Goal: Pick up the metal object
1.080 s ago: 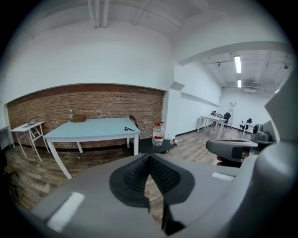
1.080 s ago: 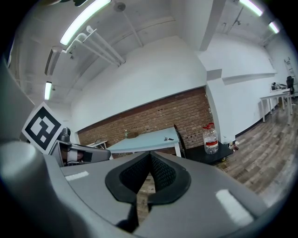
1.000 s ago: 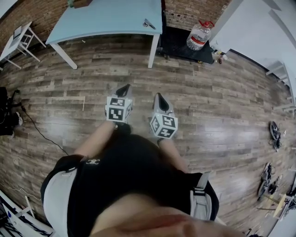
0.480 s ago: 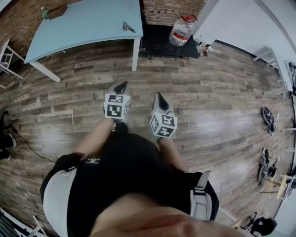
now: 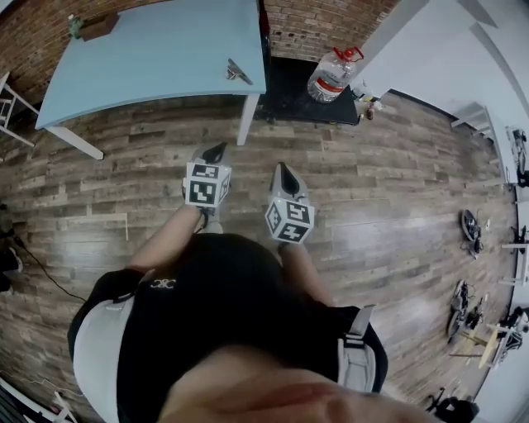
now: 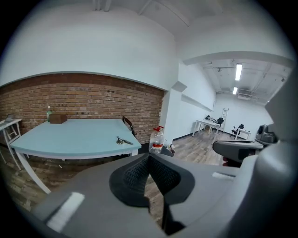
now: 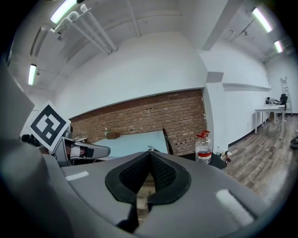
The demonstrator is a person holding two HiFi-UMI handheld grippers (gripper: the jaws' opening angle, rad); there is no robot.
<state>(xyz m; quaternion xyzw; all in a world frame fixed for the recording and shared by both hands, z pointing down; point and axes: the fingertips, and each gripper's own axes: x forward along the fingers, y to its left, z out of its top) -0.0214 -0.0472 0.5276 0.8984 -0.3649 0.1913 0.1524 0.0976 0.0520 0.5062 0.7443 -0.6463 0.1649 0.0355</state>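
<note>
A small metal object [image 5: 238, 73] lies near the right front corner of a light blue table [image 5: 149, 58]; it also shows as a small grey piece [image 6: 123, 140] in the left gripper view and just above the jaws [image 7: 150, 149] in the right gripper view. My left gripper [image 5: 218, 152] and right gripper [image 5: 283, 172] hang side by side over the wooden floor, well short of the table. Both are shut with nothing between their jaws. A person's black-clad body fills the lower part of the head view.
A large water bottle with a red cap [image 5: 332, 74] stands on a black mat [image 5: 306, 95] right of the table. A brick wall [image 6: 84, 100] runs behind. A small brown box [image 5: 97, 25] sits at the table's far edge. Small drones [image 5: 469, 225] lie on the floor at right.
The view has drifted so the table sits slightly lower and nearer than half a second ago. Both grippers stay shut, side by side, a little higher in the picture.
</note>
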